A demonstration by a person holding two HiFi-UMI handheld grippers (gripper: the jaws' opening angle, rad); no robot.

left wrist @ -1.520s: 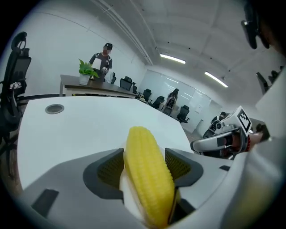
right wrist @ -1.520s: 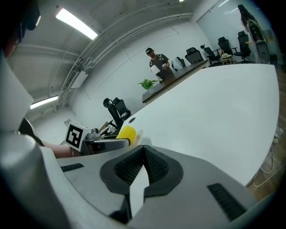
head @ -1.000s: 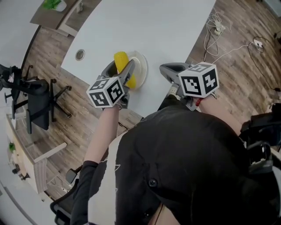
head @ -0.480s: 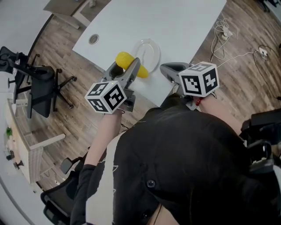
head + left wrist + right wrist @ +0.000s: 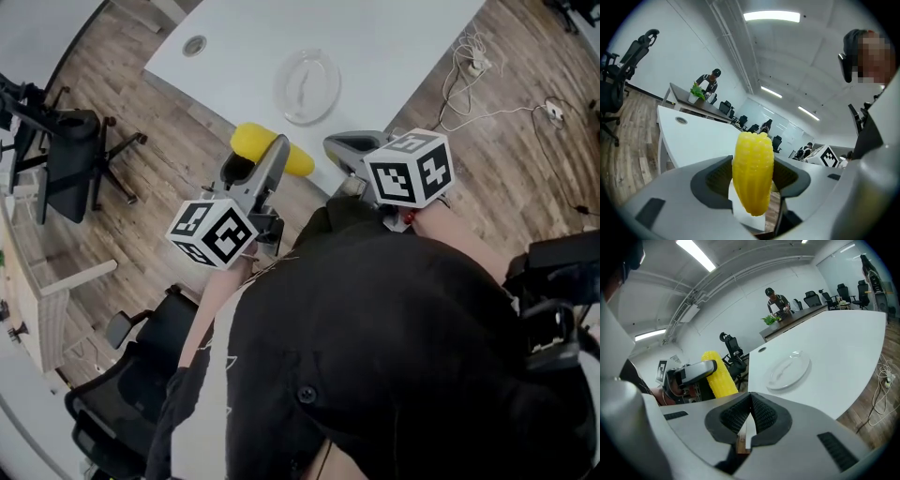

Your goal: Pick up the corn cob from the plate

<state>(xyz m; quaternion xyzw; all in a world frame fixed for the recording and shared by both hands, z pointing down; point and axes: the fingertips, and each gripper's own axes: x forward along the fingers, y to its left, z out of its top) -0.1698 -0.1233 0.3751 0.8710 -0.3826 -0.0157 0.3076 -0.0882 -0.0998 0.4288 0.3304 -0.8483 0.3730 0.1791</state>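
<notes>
Lifted off the round clear glass plate (image 5: 324, 67) since the earlier frame, the yellow plastic corn cob (image 5: 251, 141) now sits beyond the white table (image 5: 394, 37) edge, above the wood floor (image 5: 150, 187). Left gripper (image 5: 752, 174) is clamped across the cob, its jaws just tightened. Right gripper (image 5: 750, 417) has its jaws together with nothing between them.

Head view: a jaw of the left gripper (image 5: 262, 161) covers the corn cob (image 5: 248, 141) mid-length; table (image 5: 375, 56) cut off at top edge. Left gripper view, centre: distant people (image 5: 765, 125) too small to make out.
</notes>
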